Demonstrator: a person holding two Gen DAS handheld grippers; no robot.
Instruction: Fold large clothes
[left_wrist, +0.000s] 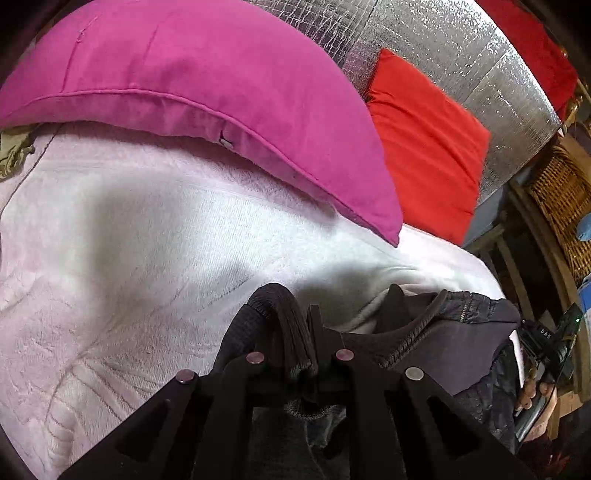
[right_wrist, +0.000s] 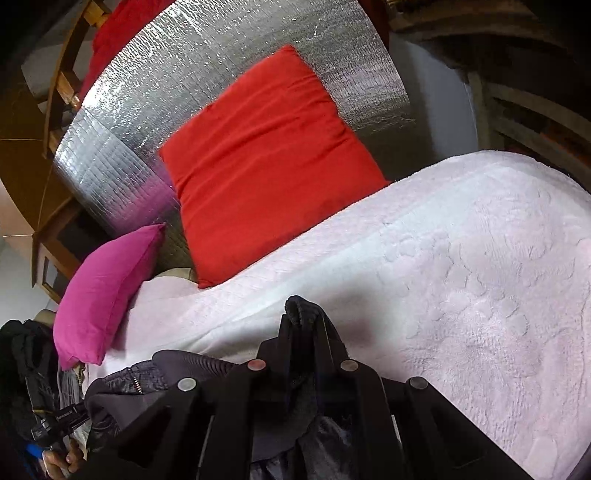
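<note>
A dark jacket (left_wrist: 436, 347) with a ribbed hem and grey lining hangs between my two grippers above a pale pink bedspread (left_wrist: 140, 236). My left gripper (left_wrist: 295, 332) is shut on a ribbed edge of the jacket, which bulges up between its fingers. My right gripper (right_wrist: 303, 328) is shut on another ribbed edge of the jacket (right_wrist: 147, 380); the rest drapes down to the left in that view. The right gripper also shows at the right edge of the left wrist view, held in a hand (left_wrist: 546, 347).
A magenta pillow (left_wrist: 207, 92) and a red pillow (left_wrist: 424, 147) lean against a silver foil-covered headboard (left_wrist: 461, 55). The bedspread (right_wrist: 461, 280) spreads wide to the right. A wicker basket (left_wrist: 561, 199) stands beside the bed. Wooden furniture (right_wrist: 59, 85) is at the far left.
</note>
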